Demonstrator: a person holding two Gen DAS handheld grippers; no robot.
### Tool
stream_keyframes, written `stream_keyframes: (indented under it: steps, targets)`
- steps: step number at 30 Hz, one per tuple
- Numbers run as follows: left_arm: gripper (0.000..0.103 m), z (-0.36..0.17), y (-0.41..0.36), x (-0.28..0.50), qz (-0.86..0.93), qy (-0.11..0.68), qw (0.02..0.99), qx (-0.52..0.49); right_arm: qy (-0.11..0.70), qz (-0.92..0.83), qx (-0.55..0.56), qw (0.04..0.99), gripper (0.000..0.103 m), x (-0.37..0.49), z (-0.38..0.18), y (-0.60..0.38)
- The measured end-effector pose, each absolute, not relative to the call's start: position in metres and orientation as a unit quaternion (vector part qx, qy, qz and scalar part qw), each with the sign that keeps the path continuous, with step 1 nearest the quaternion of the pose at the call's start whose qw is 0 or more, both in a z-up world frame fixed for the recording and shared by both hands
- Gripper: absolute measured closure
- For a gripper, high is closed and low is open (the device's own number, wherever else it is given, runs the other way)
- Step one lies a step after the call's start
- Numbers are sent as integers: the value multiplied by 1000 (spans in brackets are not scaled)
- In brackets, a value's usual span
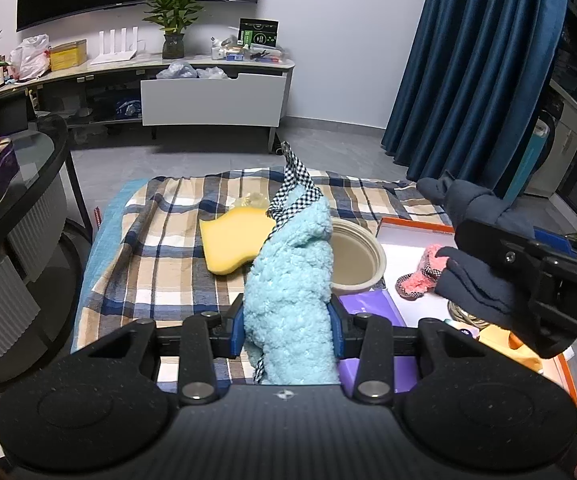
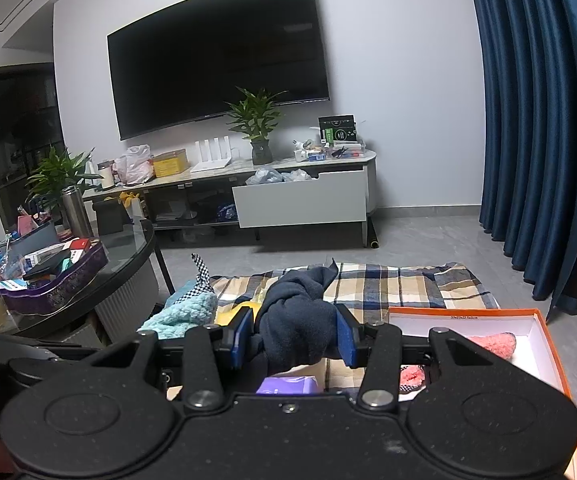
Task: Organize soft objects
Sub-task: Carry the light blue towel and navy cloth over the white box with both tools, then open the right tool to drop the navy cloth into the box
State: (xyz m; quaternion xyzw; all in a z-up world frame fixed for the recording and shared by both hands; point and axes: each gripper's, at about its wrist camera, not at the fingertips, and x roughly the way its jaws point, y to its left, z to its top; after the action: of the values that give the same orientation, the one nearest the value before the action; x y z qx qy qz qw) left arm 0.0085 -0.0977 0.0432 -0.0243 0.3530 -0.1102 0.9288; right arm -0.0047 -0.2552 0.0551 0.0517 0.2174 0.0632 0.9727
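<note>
My left gripper [image 1: 288, 330] is shut on a fluffy light blue cloth [image 1: 290, 280] with a checkered trim, held upright above the plaid blanket [image 1: 148, 264]. My right gripper [image 2: 294, 340] is shut on a dark navy cloth [image 2: 296, 320], held above the orange-edged white box [image 2: 528, 320]. It also shows at the right of the left wrist view [image 1: 476, 280]. A pink fluffy cloth [image 1: 418, 276] lies in the box [image 1: 408, 236]. A yellow sponge [image 1: 232, 244] lies on the blanket.
A beige round bowl [image 1: 358, 258] stands on the blanket beside the box. A purple packet [image 1: 372, 304] lies near the box's front. A dark glass round table [image 2: 128, 256] with clutter stands at the left. A TV stand [image 2: 300, 200] with an open drawer and blue curtains [image 2: 536, 120] stand behind.
</note>
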Motion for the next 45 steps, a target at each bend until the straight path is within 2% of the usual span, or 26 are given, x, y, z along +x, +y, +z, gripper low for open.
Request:
stream_keyframes:
  steps: [45]
  targets:
    - [63,44,-139,14,-167,346,923,6,204,15,76,976,49,-15,60,-294]
